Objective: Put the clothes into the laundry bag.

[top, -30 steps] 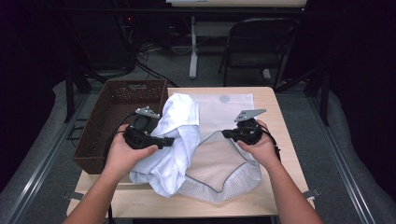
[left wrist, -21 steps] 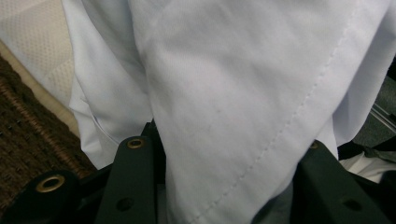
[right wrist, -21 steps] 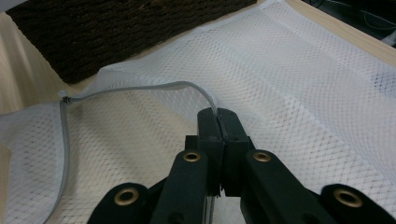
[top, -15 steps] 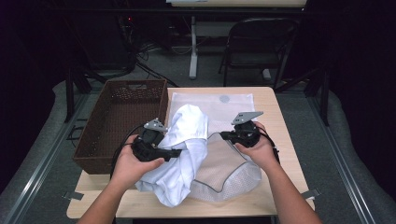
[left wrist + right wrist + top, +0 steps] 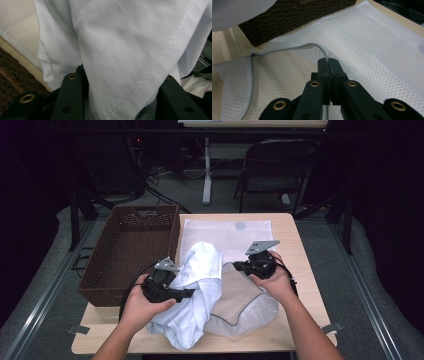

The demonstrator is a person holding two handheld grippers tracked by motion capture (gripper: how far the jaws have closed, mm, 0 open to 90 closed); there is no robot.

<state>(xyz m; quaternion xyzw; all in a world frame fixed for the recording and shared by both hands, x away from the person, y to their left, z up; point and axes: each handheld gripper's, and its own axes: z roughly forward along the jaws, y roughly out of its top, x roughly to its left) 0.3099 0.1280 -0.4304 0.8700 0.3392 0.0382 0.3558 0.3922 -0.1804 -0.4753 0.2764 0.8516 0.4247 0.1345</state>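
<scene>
Two grips carry this moment, and either can fail. The left gripper [image 5: 186, 293] has its jaws partly closed on a thick fold of the white garment [image 5: 197, 290], the cloth bulging between them in the left gripper view [image 5: 130, 57]; the right gripper [image 5: 239, 266] has its jaws pressed tight together on the zipper edge of the mesh laundry bag [image 5: 240, 307], which its own view shows as a thin grey rim pinched at the tips [image 5: 328, 61]. The garment lies bunched on the surface, draped from near the wicker basket [image 5: 131, 255] down across the bag's mouth, and most of it seems to be outside the bag. The likely trouble is at the opening: the right grip holds only a narrow strip of rim, so a hard push of cloth could drag it free and let the mouth collapse flat. The garment is bulky and slack, so a trailing fold could catch on the zipper or spill over the near edge of the surface. A second flat mesh bag [image 5: 227, 232] lies just beyond, and stray cloth could drag it along. Pushing too far left would shove the garment against the basket wall.
</scene>
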